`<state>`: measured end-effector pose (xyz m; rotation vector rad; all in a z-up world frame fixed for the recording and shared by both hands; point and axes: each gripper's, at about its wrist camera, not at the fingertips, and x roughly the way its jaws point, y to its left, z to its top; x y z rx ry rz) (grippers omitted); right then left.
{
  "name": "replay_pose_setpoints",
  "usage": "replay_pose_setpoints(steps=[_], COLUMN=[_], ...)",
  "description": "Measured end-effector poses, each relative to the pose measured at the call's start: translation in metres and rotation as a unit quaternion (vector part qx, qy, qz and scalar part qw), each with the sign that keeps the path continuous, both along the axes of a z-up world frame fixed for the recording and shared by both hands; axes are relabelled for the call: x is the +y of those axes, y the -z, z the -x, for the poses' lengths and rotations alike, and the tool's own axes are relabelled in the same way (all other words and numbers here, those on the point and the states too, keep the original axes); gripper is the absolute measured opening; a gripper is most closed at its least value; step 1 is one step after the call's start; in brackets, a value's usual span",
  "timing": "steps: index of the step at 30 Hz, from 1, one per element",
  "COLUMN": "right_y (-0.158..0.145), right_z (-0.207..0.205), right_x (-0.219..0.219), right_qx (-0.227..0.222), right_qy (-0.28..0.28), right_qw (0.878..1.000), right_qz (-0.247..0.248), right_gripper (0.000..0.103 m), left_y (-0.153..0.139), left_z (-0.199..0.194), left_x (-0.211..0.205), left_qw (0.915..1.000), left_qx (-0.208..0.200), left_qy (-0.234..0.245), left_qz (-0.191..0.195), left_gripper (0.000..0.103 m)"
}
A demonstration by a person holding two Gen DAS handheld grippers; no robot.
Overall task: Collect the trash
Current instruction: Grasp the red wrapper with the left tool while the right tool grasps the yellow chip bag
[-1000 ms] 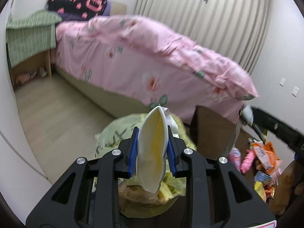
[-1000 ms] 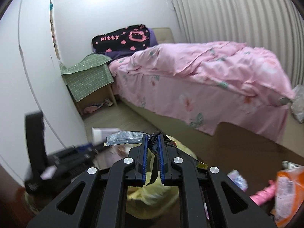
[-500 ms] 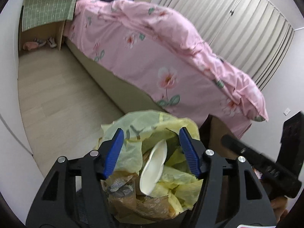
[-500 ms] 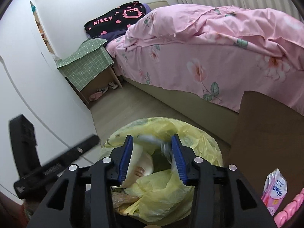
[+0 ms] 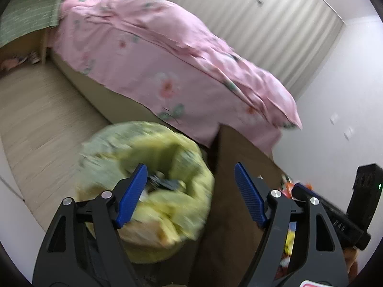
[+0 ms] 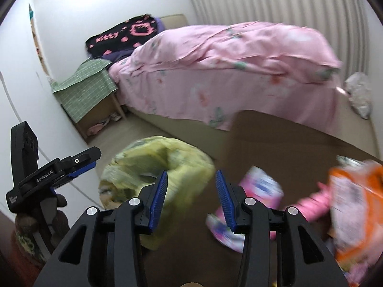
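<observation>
Both drops are in: the left gripper [image 5: 189,193] is opening, empty, over the yellow trash bag [image 5: 167,215]; the right gripper [image 6: 191,198], jaws apart and empty, swings toward wrappers [image 6: 261,189] on the counter [image 6: 287,143].

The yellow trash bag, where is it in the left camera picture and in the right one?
Left wrist view: the yellow trash bag sits low, left of centre, behind the left finger of the left gripper, whose jaws are opening with nothing between them.
Right wrist view: low, left of centre, behind the left finger of the right gripper.
Shared landmark: the pink floral bedspread lies behind the bag in both.
</observation>
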<state>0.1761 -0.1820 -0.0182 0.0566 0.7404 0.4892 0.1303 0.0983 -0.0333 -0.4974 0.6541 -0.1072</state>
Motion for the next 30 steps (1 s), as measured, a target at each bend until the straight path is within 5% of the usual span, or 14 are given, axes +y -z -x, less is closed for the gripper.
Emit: replay_pose_setpoints(steps=[7,13,16,20,23,26,30], right_y=[0.005,0.024,0.040,0.057,0.067,0.069,0.067], right_z=[0.068,0.116,0.131,0.142,0.144,0.141,0.123], right_x=[-0.086,-0.140,-0.165,-0.181,-0.174,-0.164,-0.151], right_qx=[-0.031,-0.028,-0.005,0.024,0.030,0.019,0.015], right_qy=[0.085,0.133,0.151,0.136,0.124,0.116,0.085], right_qw=[0.995,0.989,0.988,0.990,0.992,0.992,0.995], right_qz=[0.038,0.055,0.038,-0.015,0.026,0.047,0.057], right_gripper=[0.040,0.040,0.045,0.058,0.058,0.058,0.058], left_y=[-0.003,0.009,0.010,0.008,0.010,0.018,0.026], left_z=[0.006,0.023,0.027,0.014,0.011,0.023,0.030], left_x=[-0.086,-0.163,-0.185,-0.188,-0.189,-0.206,-0.211], left_qw=[0.9908,0.9633,0.9561,0.9617,0.9603,0.9504,0.9504], left_qx=[0.008,0.025,0.017,0.021,0.037,0.042,0.052], left_qy=[0.125,0.253,0.268,0.248,0.260,0.286,0.280], left_qz=[-0.051,-0.086,-0.118,-0.115,-0.093,-0.116,-0.125], left_gripper=[0.071,0.068,0.067,0.067,0.067,0.067,0.067])
